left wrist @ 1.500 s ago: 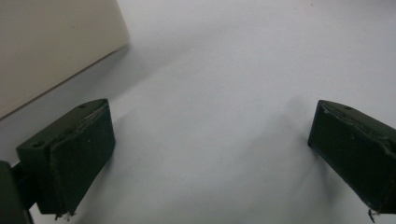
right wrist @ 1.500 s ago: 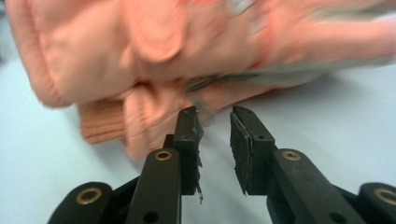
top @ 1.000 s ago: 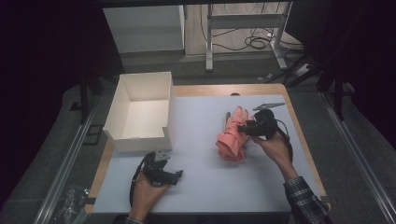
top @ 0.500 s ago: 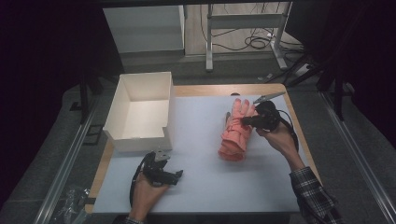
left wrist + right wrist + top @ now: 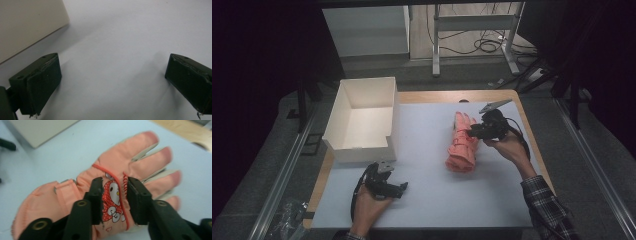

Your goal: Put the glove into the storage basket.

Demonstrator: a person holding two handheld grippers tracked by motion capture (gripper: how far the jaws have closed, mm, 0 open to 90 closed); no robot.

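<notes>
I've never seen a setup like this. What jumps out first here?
The pink glove lying flat on the pale table, with the right gripper pinching a fold of its cartoon-printed back. To the left stands an empty white box, and the left gripper rests open near it.

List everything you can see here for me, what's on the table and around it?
glove: one, salmon pink with a cartoon patch on its back, on the right part of the table, fingers pointing away from the person.
box: one, white, open and empty, at the far left of the table.
table: one, pale blue-grey mat on a wooden top.
cables: dark, on the floor beyond the table.
left tool: black, jaws wide apart over bare mat near the front edge.
right tool: black, jaws closed in on a fold of the glove's back.
hands: two, one holding each tool; the right sleeve is plaid.
</notes>
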